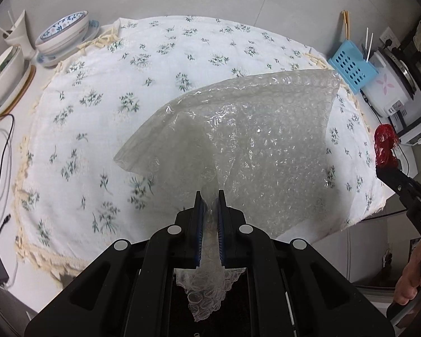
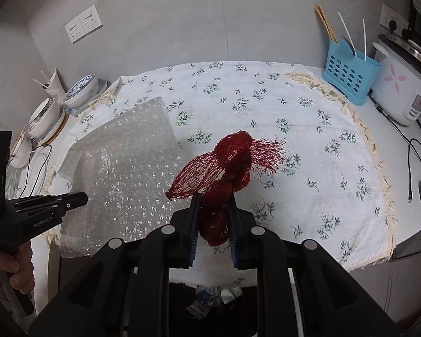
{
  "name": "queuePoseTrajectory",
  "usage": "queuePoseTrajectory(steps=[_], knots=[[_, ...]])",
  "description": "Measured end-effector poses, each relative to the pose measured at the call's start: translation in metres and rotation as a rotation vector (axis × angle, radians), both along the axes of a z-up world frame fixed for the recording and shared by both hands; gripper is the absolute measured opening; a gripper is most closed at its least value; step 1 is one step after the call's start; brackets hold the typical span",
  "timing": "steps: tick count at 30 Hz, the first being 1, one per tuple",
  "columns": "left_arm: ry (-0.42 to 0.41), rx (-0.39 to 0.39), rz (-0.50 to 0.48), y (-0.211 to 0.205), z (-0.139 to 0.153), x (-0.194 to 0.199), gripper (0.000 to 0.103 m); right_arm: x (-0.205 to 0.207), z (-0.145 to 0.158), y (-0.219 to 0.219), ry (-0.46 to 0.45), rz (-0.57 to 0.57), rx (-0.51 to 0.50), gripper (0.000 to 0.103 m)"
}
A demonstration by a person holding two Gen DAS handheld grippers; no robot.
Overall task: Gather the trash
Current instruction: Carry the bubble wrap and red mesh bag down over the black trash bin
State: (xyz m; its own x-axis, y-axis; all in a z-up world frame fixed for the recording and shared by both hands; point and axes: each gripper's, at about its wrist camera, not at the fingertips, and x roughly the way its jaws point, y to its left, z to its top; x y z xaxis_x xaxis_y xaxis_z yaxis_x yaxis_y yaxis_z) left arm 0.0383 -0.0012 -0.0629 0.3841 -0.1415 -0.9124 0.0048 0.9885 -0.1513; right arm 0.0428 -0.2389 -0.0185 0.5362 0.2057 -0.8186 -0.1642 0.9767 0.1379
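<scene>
Nearby, blue utensil holder beside rice cooker, bowls opposite.

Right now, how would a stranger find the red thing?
Look above the floral tablecloth. The right gripper clamps a crumpled red mesh net bag there. Unlike the clear bubble wrap beside it, it is dark red and open-woven.

I see a clear, crinkled sheet of bubble wrap lifted off the flowered cloth, fanning up and away from its pinched lower edge, with a short tail hanging below. To its right I see a dark red plastic mesh net bag, bunched and knotted, also raised, its frayed open end splaying out to the right.
</scene>
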Motion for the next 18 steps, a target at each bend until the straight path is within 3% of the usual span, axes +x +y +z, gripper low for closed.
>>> queuePoseTrajectory(steps=[18], knots=[[0.035,-0.003,0.000,-0.031,-0.016,-0.091,0.008,-0.081,-0.017,-0.025,0.029,0.045,0.002,0.017]])
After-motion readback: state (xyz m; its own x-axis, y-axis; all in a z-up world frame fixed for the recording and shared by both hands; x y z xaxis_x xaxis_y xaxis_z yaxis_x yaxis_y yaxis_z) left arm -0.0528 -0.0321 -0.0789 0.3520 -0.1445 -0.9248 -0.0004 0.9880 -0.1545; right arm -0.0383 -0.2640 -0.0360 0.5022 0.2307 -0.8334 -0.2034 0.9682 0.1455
